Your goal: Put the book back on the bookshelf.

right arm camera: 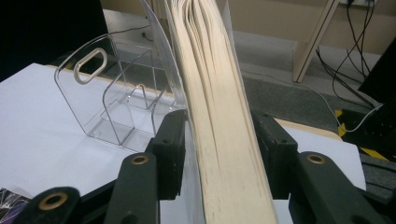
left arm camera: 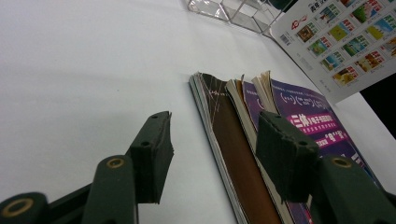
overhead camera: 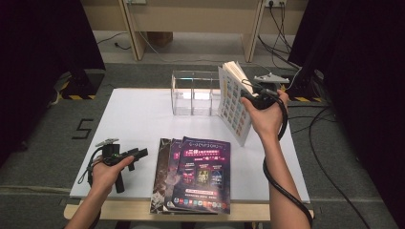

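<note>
White sheeting covers the table (overhead camera: 138, 119) in front of us, with grey floor and dark curtains around it. At its far side stands a clear rack (overhead camera: 193, 93) with upright dividers.

Our right gripper (overhead camera: 248, 95) is raised beside that rack, with a thick book (overhead camera: 235, 102) standing on edge between its jaws. The book leans by the rack's right end, its back cover of small coloured pictures facing us and its lower corner down on the table. In the right gripper view the book's page edge (right arm camera: 224, 116) runs up between the two black pads. The jaws are partly open; the left pad looks close against the cover and a thin gap shows at the right one, so we cannot tell whether they still grip.

Our left gripper (overhead camera: 136, 155) lies low near the table's front left, just left of a fanned stack (overhead camera: 196, 176) of three magazines, purple cover on top. In the left gripper view its jaws stand wide with nothing between them, and the magazine spines (left arm camera: 224, 135) lie just ahead of the right-hand jaw.
</note>
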`<state>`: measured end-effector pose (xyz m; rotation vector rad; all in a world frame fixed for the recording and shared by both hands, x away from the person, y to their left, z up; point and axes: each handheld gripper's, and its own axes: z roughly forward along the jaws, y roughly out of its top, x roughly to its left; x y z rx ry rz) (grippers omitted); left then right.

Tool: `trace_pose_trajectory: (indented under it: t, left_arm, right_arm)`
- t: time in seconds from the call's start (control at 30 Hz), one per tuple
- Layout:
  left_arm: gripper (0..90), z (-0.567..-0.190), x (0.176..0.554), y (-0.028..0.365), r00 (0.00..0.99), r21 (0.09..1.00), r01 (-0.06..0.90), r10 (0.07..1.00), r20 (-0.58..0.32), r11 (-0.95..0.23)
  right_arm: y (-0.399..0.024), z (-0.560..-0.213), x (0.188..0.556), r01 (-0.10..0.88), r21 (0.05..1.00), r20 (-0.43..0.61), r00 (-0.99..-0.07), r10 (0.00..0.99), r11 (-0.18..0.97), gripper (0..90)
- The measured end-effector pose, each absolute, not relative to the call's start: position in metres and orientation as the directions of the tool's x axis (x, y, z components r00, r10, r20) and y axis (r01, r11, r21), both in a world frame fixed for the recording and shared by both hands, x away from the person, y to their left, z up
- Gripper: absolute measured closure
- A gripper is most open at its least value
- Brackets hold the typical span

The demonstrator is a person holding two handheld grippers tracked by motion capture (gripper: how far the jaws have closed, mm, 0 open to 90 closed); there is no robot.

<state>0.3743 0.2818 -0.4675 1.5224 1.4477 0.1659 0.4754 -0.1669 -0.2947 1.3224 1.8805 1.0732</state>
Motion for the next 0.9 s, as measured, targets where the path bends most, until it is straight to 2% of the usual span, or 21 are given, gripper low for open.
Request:
trace_pose_trajectory:
  t: [0.13, 0.23, 0.3, 0.9]
  left_arm:
    - [44.6, -0.468, 0.374, 0.282, 0.275, 0.700, 0.684, 0.817, -0.507, 0.204]
    - [44.7, -0.468, 0.374, 0.281, 0.276, 0.701, 0.684, 0.817, -0.506, 0.204]
    - [44.7, -0.468, 0.374, 0.282, 0.274, 0.700, 0.685, 0.817, -0.507, 0.204]
    - [44.7, -0.468, 0.375, 0.284, 0.271, 0.699, 0.684, 0.816, -0.510, 0.210]
  right_arm:
    - [-0.164, -0.292, 0.482, 0.502, 0.843, -0.015, -0.336, 0.942, 0.192, 58.3]
    - [-0.161, -0.291, 0.488, 0.536, 0.819, -0.012, -0.339, 0.941, 0.204, 68.9]
    - [-0.160, -0.290, 0.490, 0.544, 0.813, -0.014, -0.339, 0.941, 0.208, 73.0]
    - [-0.150, -0.290, 0.482, 0.495, 0.852, 0.009, -0.339, 0.941, 0.171, 74.2]
